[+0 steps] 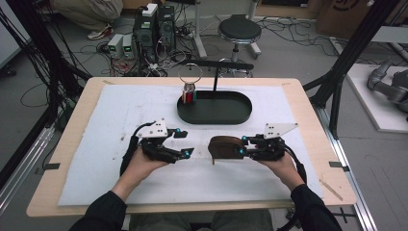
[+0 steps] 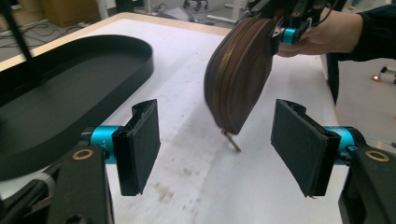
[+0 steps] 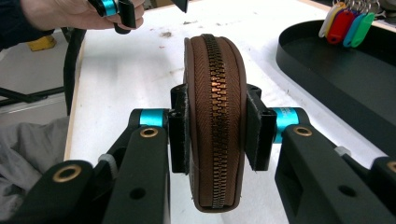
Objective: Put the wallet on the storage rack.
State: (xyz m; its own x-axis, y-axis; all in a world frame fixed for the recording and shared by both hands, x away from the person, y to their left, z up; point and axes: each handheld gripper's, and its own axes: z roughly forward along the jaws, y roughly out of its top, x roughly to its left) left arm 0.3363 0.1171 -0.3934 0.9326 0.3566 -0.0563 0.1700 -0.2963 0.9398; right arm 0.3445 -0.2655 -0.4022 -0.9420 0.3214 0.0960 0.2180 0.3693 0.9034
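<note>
There is one brown pouch [image 3: 214, 116], one black tray [image 1: 214, 111], one bunch of key tags [image 1: 188, 96] with four coloured tags, and two grippers, left gripper [image 1: 182, 143] and right gripper [image 1: 243, 146].

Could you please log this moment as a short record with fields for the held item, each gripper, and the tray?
held item: brown zipped pouch, zipper closed, pull tab hanging at its lower end
right gripper: pads pressed on both sides of the pouch, holding it on edge over the white mat
left gripper: jaws wide apart, nothing between the pads, pouch just ahead of them
tray: black oval tray at the far side of the mat
in tray: ring of coloured key tags at its left end
</note>
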